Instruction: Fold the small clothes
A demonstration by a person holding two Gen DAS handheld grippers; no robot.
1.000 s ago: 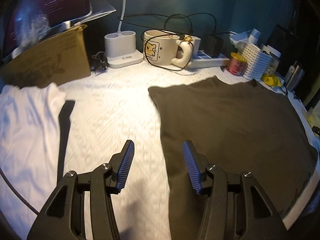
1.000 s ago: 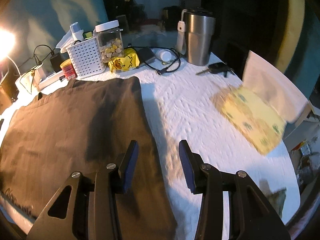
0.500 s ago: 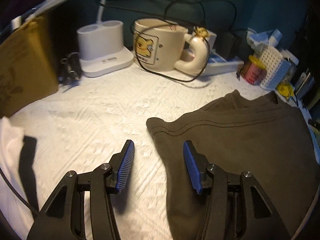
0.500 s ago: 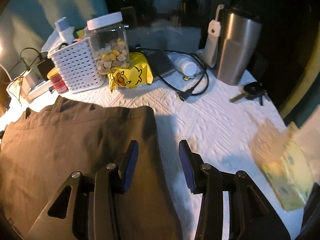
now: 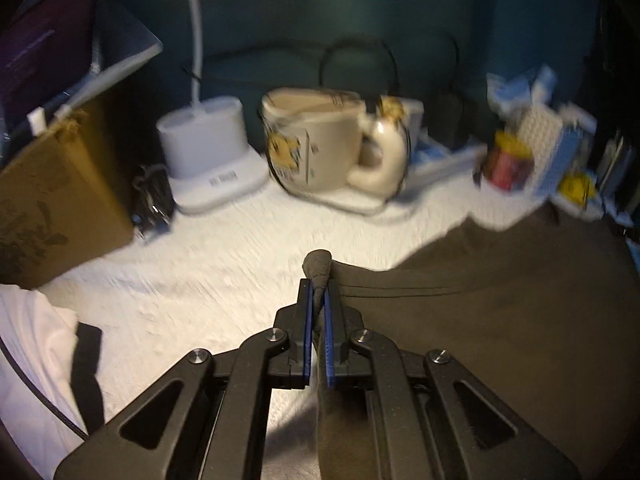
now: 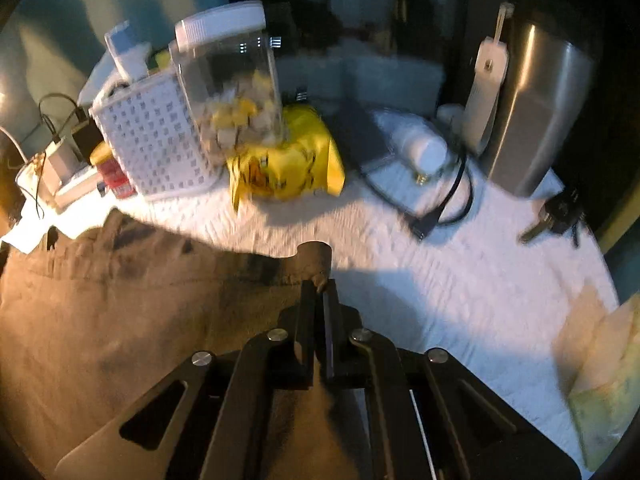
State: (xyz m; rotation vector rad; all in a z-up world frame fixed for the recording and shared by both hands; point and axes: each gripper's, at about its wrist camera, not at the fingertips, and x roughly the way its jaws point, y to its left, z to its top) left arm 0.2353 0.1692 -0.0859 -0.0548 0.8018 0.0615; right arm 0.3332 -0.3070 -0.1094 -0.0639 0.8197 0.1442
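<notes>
A cluttered home desk — mug (image 5: 316, 148), lamp base (image 5: 212, 160), snack jar (image 6: 230, 80), keys (image 6: 558, 218) crowd its edge.

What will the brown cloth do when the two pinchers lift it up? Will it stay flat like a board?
Probably not. The brown garment already bunches into a soft nub between the left gripper fingers and the right gripper too, so it looks floppy. Lifted, its middle would likely sag. It seems light and unlikely to slip.
</notes>
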